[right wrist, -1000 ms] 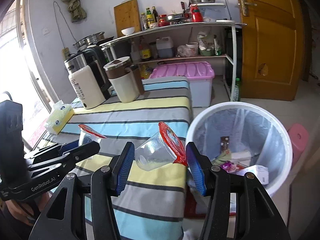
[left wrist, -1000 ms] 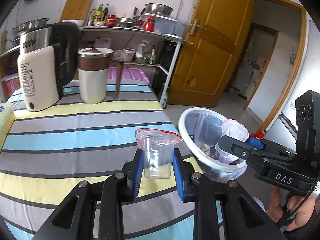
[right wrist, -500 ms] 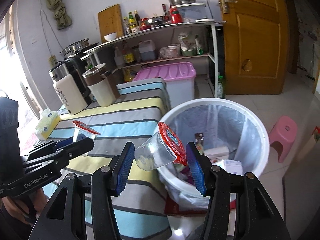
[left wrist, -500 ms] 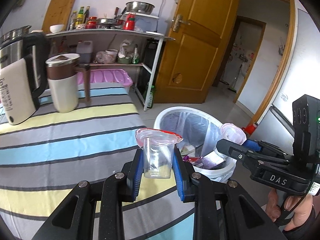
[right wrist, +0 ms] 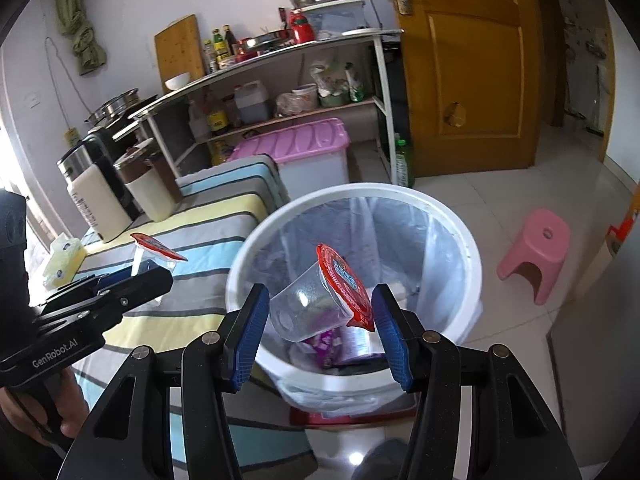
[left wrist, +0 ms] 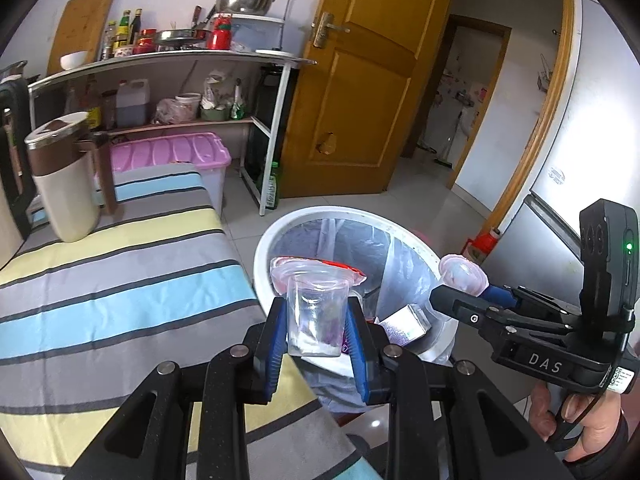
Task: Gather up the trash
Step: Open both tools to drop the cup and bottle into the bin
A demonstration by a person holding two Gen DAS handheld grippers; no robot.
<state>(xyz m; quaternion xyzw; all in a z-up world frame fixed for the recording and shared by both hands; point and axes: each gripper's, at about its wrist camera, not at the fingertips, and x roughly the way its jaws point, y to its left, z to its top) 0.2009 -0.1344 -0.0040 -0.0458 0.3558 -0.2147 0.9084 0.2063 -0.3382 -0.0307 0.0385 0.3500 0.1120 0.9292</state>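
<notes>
Your right tongs [right wrist: 318, 330] grip a tilted jelly cup [right wrist: 316, 308] above the trash bin [right wrist: 472, 264] for dropping, while your left tongs [left wrist: 318, 336] clamp an upright jelly cup [left wrist: 316, 314] just before its rim.

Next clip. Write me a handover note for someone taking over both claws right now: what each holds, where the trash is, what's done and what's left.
Left claw: shut on an upright clear cup, at the table edge beside the bin.
Right claw: holds a tilted cup, red lid on, above the bin's mouth.
Bin already holds wrappers and a small box.
Done: both cups picked up and brought to the bin.
Left: release the right cup, then bring the left cup over the mouth and release.
</notes>
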